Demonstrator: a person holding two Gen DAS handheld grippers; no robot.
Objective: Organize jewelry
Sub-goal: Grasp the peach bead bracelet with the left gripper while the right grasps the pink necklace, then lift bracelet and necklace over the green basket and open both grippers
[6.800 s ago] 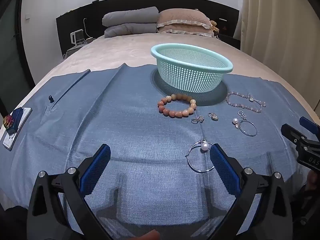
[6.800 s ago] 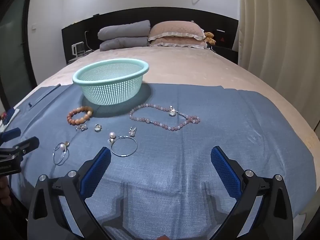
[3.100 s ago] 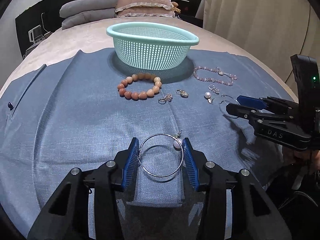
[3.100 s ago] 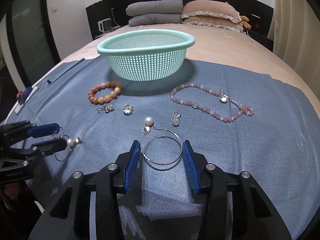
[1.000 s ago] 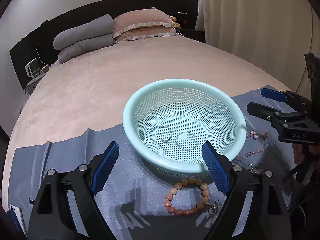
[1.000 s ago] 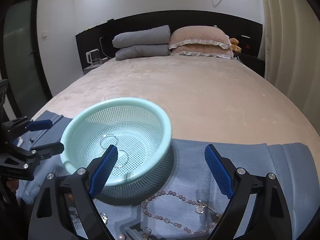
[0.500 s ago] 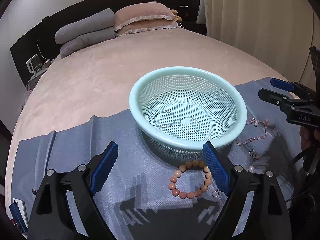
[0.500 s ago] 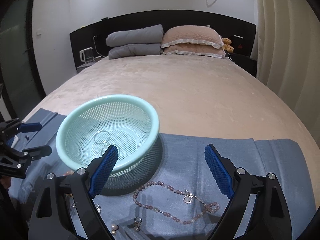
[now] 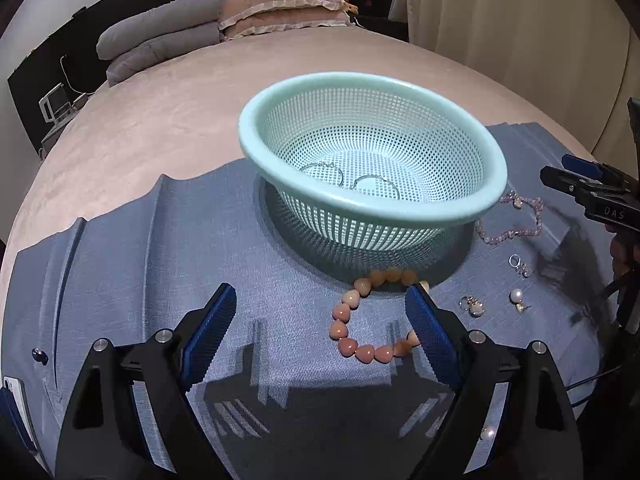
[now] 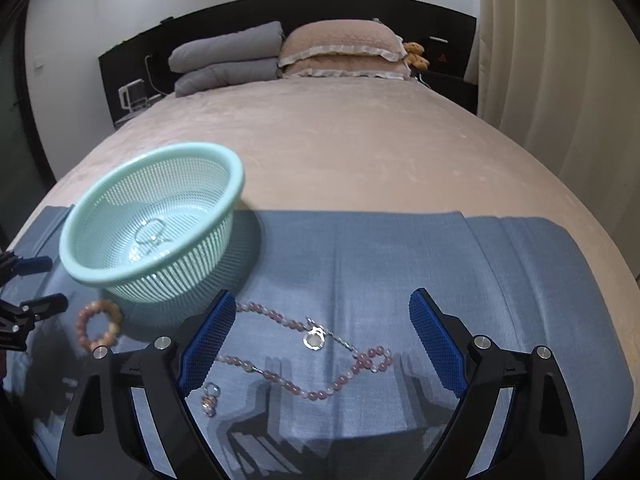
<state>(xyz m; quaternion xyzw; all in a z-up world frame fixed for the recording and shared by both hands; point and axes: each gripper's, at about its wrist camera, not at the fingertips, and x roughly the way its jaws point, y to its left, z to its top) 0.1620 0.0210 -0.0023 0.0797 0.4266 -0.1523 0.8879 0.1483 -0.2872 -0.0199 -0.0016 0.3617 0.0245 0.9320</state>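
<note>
A mint mesh basket (image 9: pixel 280 172) stands on a blue cloth (image 9: pixel 168 252) on the bed and holds two silver hoop earrings (image 9: pixel 374 186). My left gripper (image 9: pixel 320 320) is open and empty above an orange bead bracelet (image 9: pixel 352 346) just in front of the basket. My right gripper (image 10: pixel 320 336) is open and empty above a pink bead necklace (image 10: pixel 348 372) with a round pendant. The basket (image 10: pixel 120 276) sits to its left. Small earrings (image 9: pixel 471 307) and a pearl (image 9: pixel 517 295) lie right of the bracelet. A small earring (image 10: pixel 210 398) lies by the right gripper's left finger.
The right gripper (image 9: pixel 592 196) shows at the right edge of the left wrist view. Grey and pink pillows (image 10: pixel 280 56) lie at the headboard. A curtain (image 10: pixel 560 80) hangs on the right. A small device (image 9: pixel 12 388) lies at the cloth's left edge.
Both grippers have drawn back from over the basket and come lower and nearer the cloth. The left one now hangs over the bracelet, the right one over the necklace. Both stay open.
</note>
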